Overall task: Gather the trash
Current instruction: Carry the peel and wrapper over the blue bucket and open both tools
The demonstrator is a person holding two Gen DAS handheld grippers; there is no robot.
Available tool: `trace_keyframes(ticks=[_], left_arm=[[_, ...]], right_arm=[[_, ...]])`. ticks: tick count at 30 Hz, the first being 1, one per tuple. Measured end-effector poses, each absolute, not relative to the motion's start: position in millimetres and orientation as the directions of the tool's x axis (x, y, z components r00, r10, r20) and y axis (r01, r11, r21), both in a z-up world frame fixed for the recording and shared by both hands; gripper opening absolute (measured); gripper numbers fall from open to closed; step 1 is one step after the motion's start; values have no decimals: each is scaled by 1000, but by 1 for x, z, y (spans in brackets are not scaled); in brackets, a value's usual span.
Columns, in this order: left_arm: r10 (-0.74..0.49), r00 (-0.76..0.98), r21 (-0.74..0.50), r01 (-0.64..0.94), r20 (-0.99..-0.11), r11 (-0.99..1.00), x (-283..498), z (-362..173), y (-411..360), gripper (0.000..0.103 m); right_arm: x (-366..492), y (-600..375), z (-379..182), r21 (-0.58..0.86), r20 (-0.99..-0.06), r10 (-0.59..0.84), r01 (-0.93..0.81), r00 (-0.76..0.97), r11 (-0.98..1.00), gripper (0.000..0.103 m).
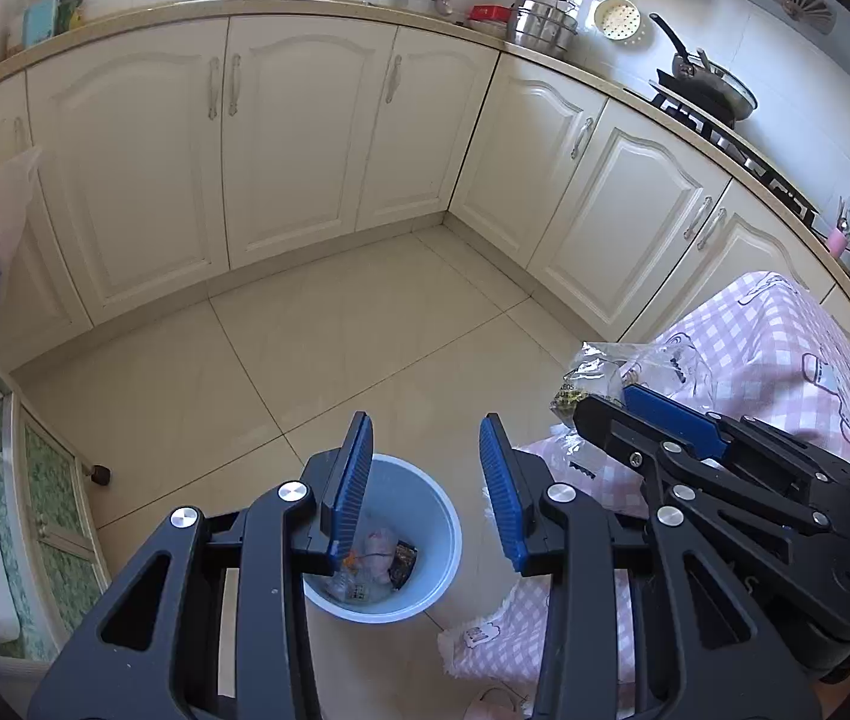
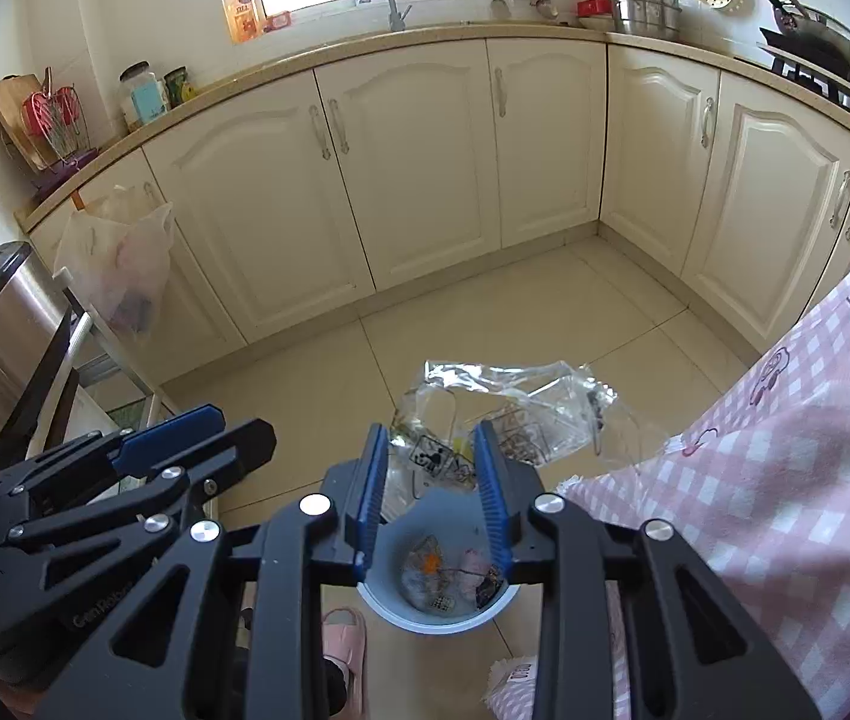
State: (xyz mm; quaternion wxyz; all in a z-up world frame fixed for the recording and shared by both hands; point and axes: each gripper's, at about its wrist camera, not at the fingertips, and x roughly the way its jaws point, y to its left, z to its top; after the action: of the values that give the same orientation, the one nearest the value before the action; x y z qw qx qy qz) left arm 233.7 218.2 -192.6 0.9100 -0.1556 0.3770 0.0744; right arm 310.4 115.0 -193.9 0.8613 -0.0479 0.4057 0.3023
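Note:
A light blue bin [image 1: 425,516] stands on the tiled floor and holds several wrappers; it also shows in the right wrist view [image 2: 389,594]. My left gripper [image 1: 425,486] is open and empty above the bin. My right gripper [image 2: 432,480] hangs above the bin with a crumpled clear plastic bag [image 2: 520,402] between its fingertips; the jaws stand partly apart and I cannot tell if they pinch it. In the left wrist view the right gripper [image 1: 634,402] and the bag [image 1: 616,369] sit at the right, by the pink checked cloth.
A pink checked tablecloth [image 2: 784,450] covers a table at the right. Cream cabinets [image 1: 305,132] line the back and right. A plastic bag [image 2: 125,264] hangs on a cabinet handle at the left. A steel bin [image 2: 11,306] stands at the left. A pink slipper [image 2: 344,642] is below.

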Motion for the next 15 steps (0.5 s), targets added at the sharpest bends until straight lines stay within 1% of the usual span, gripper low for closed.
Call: trace_keyframes(ticks=[8, 11, 13, 15], left_arm=[[46, 701, -228, -293, -712, 929, 228, -191, 228, 36], [61, 706, -229, -309, -706, 923, 225, -188, 234, 37], [67, 710, -231, -314, -701, 921, 224, -185, 235, 39], [68, 715, -229, -311, -696, 922, 223, -180, 234, 40]], right_arm=[[316, 121, -195, 191, -720, 513, -577, 468, 794, 30], [319, 127, -192, 200, -700, 535, -589, 474, 783, 33], [320, 129, -190, 209, -688, 548, -594, 476, 777, 38], [320, 130, -188, 202, -686, 546, -595, 481, 778, 41]])
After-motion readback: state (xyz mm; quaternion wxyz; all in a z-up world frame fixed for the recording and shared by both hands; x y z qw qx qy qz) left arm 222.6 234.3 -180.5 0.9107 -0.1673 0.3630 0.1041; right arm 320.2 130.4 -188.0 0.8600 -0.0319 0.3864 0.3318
